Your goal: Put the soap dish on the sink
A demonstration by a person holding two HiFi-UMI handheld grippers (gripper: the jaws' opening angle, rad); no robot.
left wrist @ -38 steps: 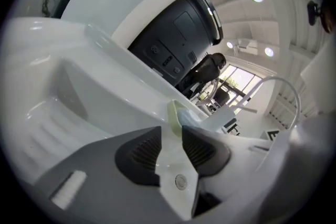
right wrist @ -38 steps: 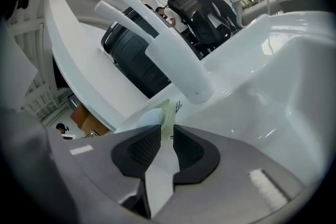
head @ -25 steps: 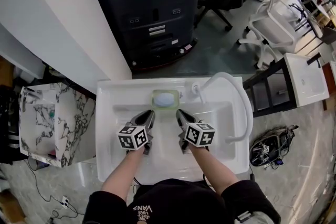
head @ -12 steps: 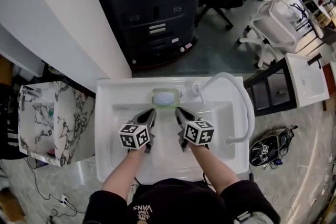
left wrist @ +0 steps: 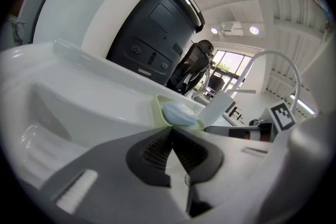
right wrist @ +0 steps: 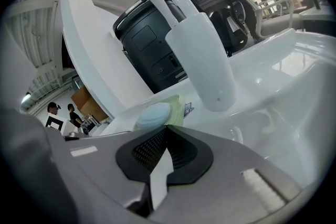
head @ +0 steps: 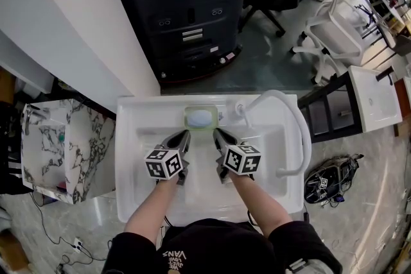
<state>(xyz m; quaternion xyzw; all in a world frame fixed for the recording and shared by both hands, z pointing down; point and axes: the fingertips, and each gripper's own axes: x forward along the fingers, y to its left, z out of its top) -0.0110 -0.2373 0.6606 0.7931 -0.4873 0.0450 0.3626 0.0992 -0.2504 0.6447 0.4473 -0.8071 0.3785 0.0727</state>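
A pale green soap dish (head: 201,119) holding a light blue soap bar (head: 201,117) rests on the back ledge of the white sink (head: 138,113), left of the faucet base. My left gripper (head: 184,135) hovers over the basin just in front of the dish's left side, jaws shut and empty. My right gripper (head: 216,133) mirrors it on the dish's right side, shut on nothing. In the left gripper view the closed jaws (left wrist: 170,131) point at the dish (left wrist: 160,107) just beyond them. The right gripper view shows the shut jaws (right wrist: 166,128) below the dish (right wrist: 174,107) and soap (right wrist: 153,114).
A curved white faucet (head: 286,102) arches over the basin's right side. A large black machine (head: 186,3) stands behind the sink. A marble-patterned basin (head: 58,144) sits to the left, another white sink (head: 376,96) and an office chair (head: 334,9) to the right. Cables (head: 327,179) lie on the floor.
The left gripper's jaws look a little narrower than a second ago. Both hands stay almost where they were, and the dish has not moved on the ledge.
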